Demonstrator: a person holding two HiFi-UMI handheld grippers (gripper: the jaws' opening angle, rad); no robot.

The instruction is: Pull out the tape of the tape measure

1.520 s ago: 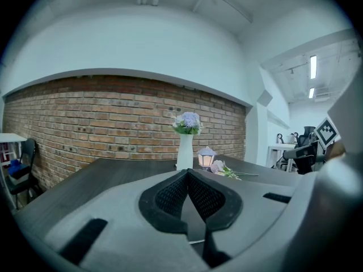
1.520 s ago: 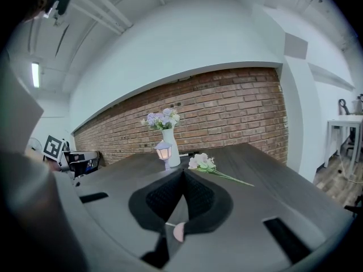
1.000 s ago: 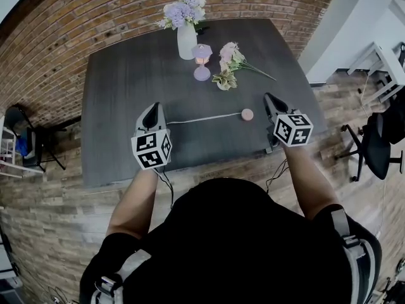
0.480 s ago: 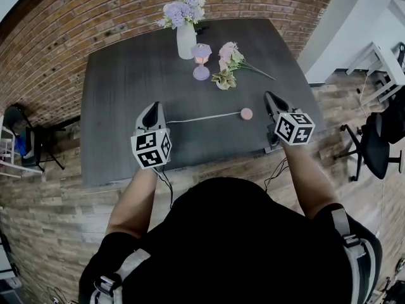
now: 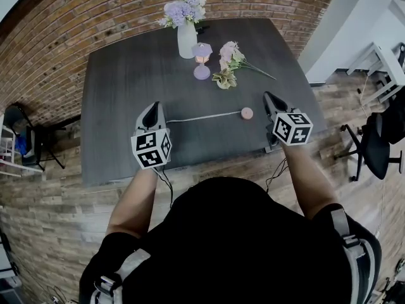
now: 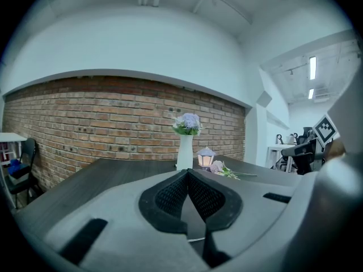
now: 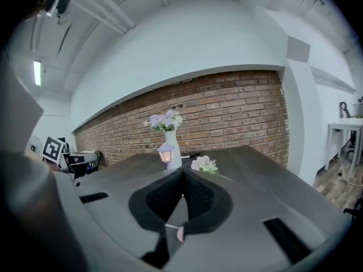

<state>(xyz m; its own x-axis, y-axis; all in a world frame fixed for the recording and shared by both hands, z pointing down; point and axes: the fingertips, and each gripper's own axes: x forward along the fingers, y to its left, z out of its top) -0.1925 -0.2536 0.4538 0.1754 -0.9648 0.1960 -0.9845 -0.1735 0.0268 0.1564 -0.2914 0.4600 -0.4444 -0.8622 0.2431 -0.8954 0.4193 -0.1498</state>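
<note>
On the dark table (image 5: 114,106), the white vase (image 5: 186,40) of purple blooms stands at the far edge, with a small lantern (image 5: 202,62) just in front of it and loose flowers (image 5: 231,62) lying to its right. The pink tape measure (image 5: 247,113) lies well nearer the person than the vase and off to its right. Its white tape (image 5: 202,117) is drawn out leftward in a line that ends nearly straight in front of the vase. The left gripper (image 5: 154,108) rests by that free end, its jaws pressed together at the tips on nothing (a sliver of tape (image 6: 196,239) shows through the gap behind them). The right gripper (image 5: 269,97), farther right of the vase than the case, is likewise closed and empty, the pink case (image 7: 180,234) visible beneath its jaws.
</note>
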